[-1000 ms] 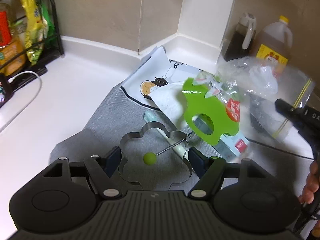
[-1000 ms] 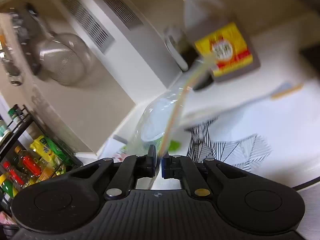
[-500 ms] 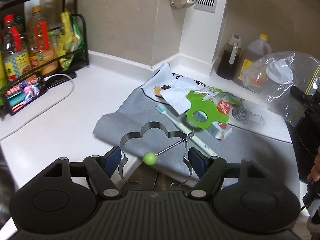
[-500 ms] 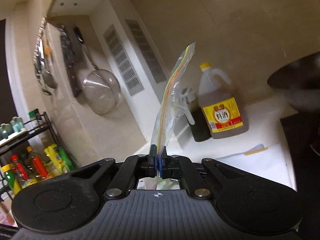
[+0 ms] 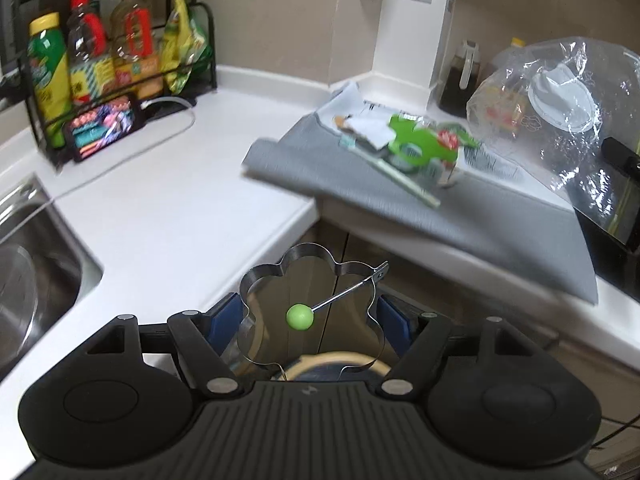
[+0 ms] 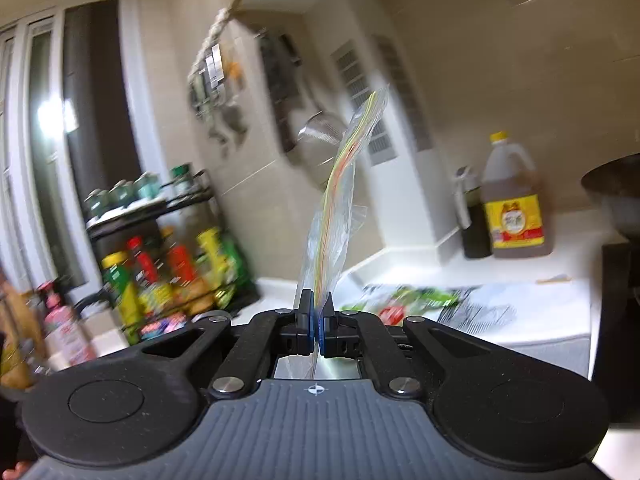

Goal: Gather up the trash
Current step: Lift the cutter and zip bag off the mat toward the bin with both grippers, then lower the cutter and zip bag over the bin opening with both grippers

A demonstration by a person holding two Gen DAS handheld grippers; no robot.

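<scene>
Left wrist view angled down over counter, right wrist view level, both facing oil jug corner

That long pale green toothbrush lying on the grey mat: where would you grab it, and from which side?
Probably by the bare handle end of the toothbrush, coming down from above. It lies flat on the grey mat, so only a top-down pinch across its thin width gets both fingers around it. Its far end disappears under the green card and wrappers, while the near end points toward the counter edge with open mat beside it.
</scene>
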